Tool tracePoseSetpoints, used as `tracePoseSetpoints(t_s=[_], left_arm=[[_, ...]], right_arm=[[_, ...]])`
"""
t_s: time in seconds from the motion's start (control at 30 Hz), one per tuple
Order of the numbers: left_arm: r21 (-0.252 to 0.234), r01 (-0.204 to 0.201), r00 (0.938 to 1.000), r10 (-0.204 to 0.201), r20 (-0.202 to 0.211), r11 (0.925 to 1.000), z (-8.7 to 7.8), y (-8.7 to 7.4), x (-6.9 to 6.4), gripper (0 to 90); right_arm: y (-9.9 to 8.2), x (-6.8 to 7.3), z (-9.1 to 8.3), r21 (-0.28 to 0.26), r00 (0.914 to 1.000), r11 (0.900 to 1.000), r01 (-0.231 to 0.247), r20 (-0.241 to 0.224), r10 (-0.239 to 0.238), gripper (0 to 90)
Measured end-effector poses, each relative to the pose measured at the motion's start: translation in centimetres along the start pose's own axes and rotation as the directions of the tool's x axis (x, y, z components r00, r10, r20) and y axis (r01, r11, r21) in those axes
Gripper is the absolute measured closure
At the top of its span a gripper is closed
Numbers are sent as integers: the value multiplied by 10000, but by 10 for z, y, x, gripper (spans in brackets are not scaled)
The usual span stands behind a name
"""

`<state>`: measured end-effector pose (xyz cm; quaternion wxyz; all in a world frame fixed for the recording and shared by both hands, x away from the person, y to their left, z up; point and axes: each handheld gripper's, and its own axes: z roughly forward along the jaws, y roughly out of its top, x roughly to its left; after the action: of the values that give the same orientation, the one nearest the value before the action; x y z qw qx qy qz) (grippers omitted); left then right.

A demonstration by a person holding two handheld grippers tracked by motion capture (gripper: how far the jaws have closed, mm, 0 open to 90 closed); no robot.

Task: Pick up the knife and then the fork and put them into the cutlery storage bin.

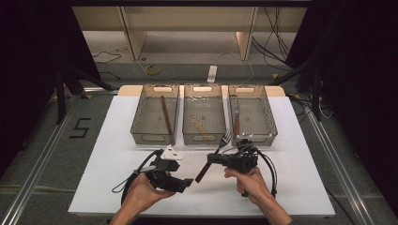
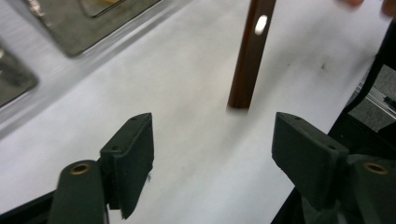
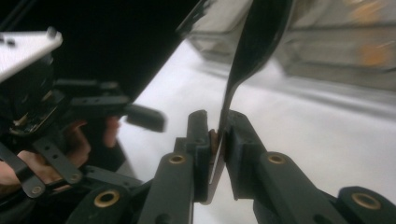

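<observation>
You can read just one sign here: a black numeral "5" (image 1: 80, 127), marked in blocky strokes on the grey floor (image 1: 56, 154). Taking the white table top (image 1: 117, 140) as your landmark, it lies just off the left edge, level with the far half. Nothing else carries legible text.

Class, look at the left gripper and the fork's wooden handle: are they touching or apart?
Apart. In the left gripper view, the left gripper stands open, and the wooden handle of the fork ends beyond its fingers, with bare white table between them.
</observation>
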<state>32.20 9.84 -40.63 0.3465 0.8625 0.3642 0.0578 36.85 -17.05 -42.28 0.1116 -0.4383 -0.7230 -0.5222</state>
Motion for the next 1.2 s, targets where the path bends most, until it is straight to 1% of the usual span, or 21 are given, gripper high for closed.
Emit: tracePoseSetpoints(t_s=[0.13, 0.23, 0.3, 0.33, 0.47, 0.53, 0.6, 0.67, 0.8, 0.87, 0.9, 0.93, 1.0, 1.1, 1.13, 1.17, 1.2], left_arm=[[-173, 113, 9997, -117, -191, 9998, -6, -9, 10, 262], [-292, 173, 9990, -185, -410, 9994, -11, -14, 17, 247], [-378, 358, 9984, -374, -435, 9986, -13, -17, 22, 239], [-397, 332, 9983, -350, -460, 9987, -14, -18, 25, 234], [-407, 321, 9970, -348, -693, 9987, -18, -23, 30, 220], [-433, 460, 9953, -495, -835, 9980, -19, -25, 34, 217], [-464, 573, 9943, -612, -878, 9973, -20, -27, 37, 214], [-466, 621, 9934, -663, -941, 9970, -21, -29, 38, 214], [-473, 555, 9924, -603, -1071, 9973, -23, -30, 40, 207], [-558, 554, 9922, -613, -1088, 9969, -24, -31, 40, 204], [-609, 556, 9921, -620, -1092, 9966, -24, -32, 40, 203], [-624, 463, 9926, -530, -1097, 9970, -26, -32, 41, 201], [-826, 449, 9925, -538, -1097, 9956, -27, -34, 41, 194], [-986, 355, 9927, -465, -1114, 9945, -30, -35, 41, 189], [-1014, 367, 9926, -480, -1113, 9942, -31, -35, 41, 187], [-1031, 359, 9927, -473, -1112, 9940, -31, -35, 41, 186], [-1033, 346, 9926, -462, -1119, 9941, -31, -35, 41, 186]], right_arm=[[15, -9, -20, -123, 9977, 9999, 38, 671, -29, 812], [29, -15, -36, -147, 9932, 9998, 157, 1159, -139, 811], [40, -19, -46, -130, 9903, 9998, 158, 1385, -138, 812], [45, -21, -50, -97, 9882, 9998, 153, 1525, -136, 811], [69, -31, -65, 131, 9842, 9999, -34, 1768, 10, 811], [80, -34, -73, 210, 9806, 9998, -37, 1962, -5, 811], [91, -39, -80, 220, 9797, 9995, -209, 1997, 161, 811], [101, -43, -86, 215, 9761, 9993, -315, 2159, 262, 811], [120, -54, -94, 219, 9704, 9983, -548, 2367, 481, 811], [130, -59, -97, 132, 9657, 9979, -634, 2531, 580, 811], [135, -62, -97, 177, 9627, 9975, -684, 2635, 613, 811], [139, -65, -98, 182, 9579, 9971, -744, 2793, 664, 811], [147, -72, -96, 219, 9504, 9962, -846, 3020, 741, 810], [153, -84, -91, 330, 9364, 9937, -1069, 3393, 895, 810], [154, -89, -89, 405, 9303, 9932, -1089, 3561, 875, 810], [155, -94, -87, 464, 9246, 9915, -1219, 3686, 964, 810], [155, -99, -86, 507, 9210, 9892, -1378, 3740, 1091, 810]])
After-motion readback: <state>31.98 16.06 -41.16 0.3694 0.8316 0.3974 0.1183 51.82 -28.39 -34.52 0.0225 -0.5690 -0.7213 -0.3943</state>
